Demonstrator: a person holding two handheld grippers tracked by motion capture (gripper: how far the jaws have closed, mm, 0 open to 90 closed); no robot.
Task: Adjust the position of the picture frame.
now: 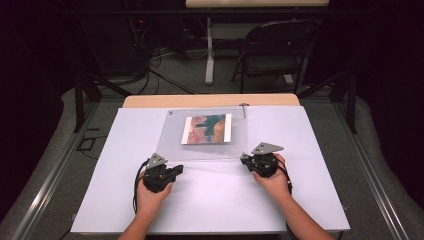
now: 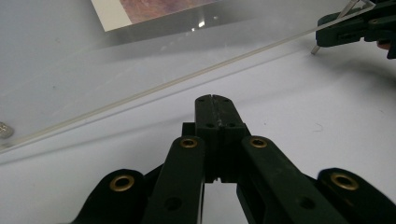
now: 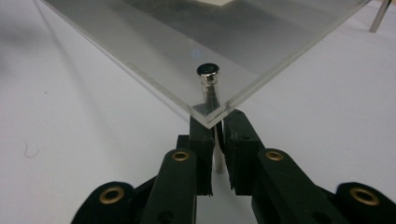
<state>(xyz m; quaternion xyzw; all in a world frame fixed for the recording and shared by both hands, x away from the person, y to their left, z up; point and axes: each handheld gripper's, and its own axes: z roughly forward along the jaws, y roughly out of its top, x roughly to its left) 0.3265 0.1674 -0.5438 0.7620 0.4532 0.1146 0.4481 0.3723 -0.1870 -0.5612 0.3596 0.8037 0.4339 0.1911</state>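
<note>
- We see our right gripper [image 3: 217, 130] with its black jaws closed on a slim metal standoff post [image 3: 208, 84] that passes through the near corner of a clear acrylic sheet [image 3: 187, 42]; the post's dark round cap sits on top of the sheet, and its shaft runs down between the jaw pads.
- In the high view our right gripper [image 1: 246, 159] sits at the sheet's near right corner, with the hand behind it resting on the white table surface [image 1: 210, 200].
- Our left gripper [image 2: 215, 100] has its jaws fully together with nothing between them, pointing at the near edge of the sheet and just short of it.
- In the high view our left gripper [image 1: 177, 170] lies just below the sheet's near edge, towards its left end.
- Under the clear acrylic sheet [image 1: 205, 145] lies a colourful printed picture with a white border [image 1: 207, 128], towards the far half of the sheet.
- Another thin metal post [image 1: 244, 109] stands at the sheet's far right corner.
- Beyond the table, a dark folding chair [image 1: 272, 50] stands on the floor.
</note>
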